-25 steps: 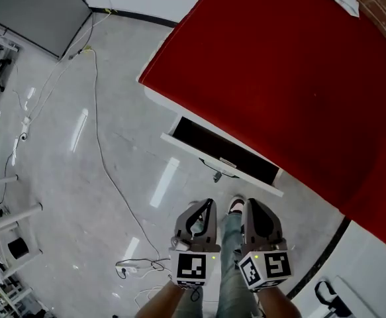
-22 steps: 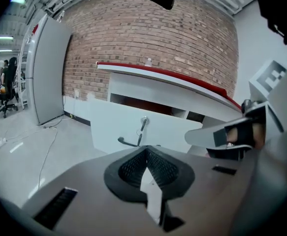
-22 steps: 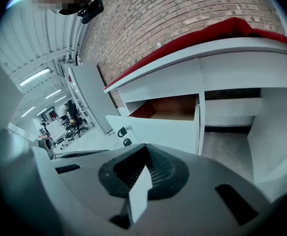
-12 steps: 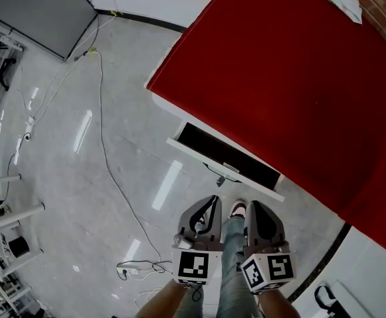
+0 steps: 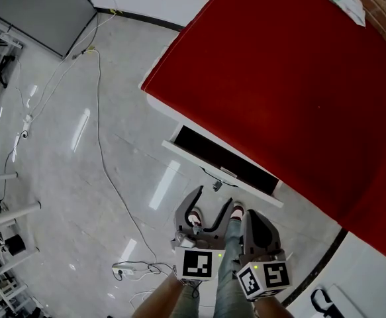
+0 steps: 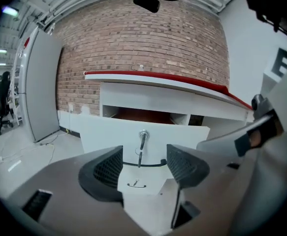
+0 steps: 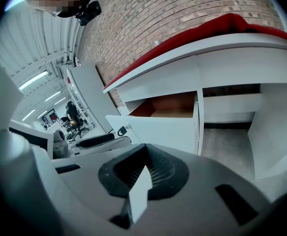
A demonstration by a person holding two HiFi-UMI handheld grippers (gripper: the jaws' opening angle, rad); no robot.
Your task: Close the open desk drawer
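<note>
Under the desk, drawer open.
Left gripper just opened, empty; right gripper clenched. I'd push its light, stiff front.

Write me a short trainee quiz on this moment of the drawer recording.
1. True or false: the drawer is fully shut.
2. Which gripper has its jaws apart? A left, B right, C neither.
3. Fill in: the desk has a ___ top.

Key
1. False: it stands pulled out.
2. A: the left gripper has just been opening its jaws, with nothing between them; the right gripper has its jaws together.
3. Red.
</note>
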